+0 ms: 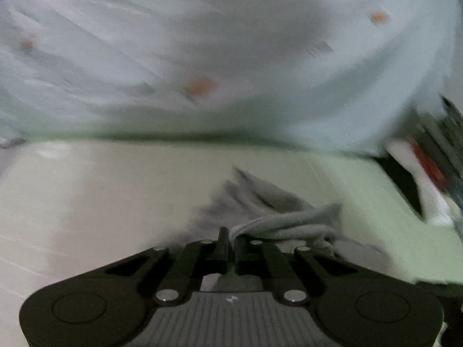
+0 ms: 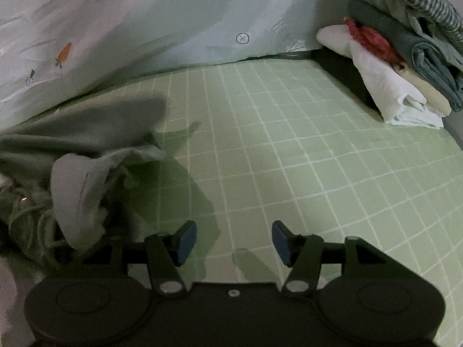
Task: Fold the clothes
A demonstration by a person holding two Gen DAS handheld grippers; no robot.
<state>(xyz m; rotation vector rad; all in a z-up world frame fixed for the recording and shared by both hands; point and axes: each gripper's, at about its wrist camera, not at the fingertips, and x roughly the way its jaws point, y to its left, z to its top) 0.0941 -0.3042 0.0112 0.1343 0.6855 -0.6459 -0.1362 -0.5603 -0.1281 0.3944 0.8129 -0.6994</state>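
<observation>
My left gripper (image 1: 230, 237) is shut on a fold of a grey garment (image 1: 277, 211) and holds it over the green checked bed sheet (image 1: 115, 190); this view is motion-blurred. In the right wrist view the same grey garment (image 2: 86, 150) lies crumpled at the left on the sheet (image 2: 289, 144). My right gripper (image 2: 234, 241) is open and empty, with blue pads (image 2: 186, 238), low over bare sheet to the right of the garment.
A stack of folded clothes (image 2: 405, 57) sits at the far right corner and also shows blurred in the left wrist view (image 1: 428, 173). A pale quilt with carrot prints (image 2: 130, 23) rises along the back, and it fills the top of the left wrist view (image 1: 231, 43).
</observation>
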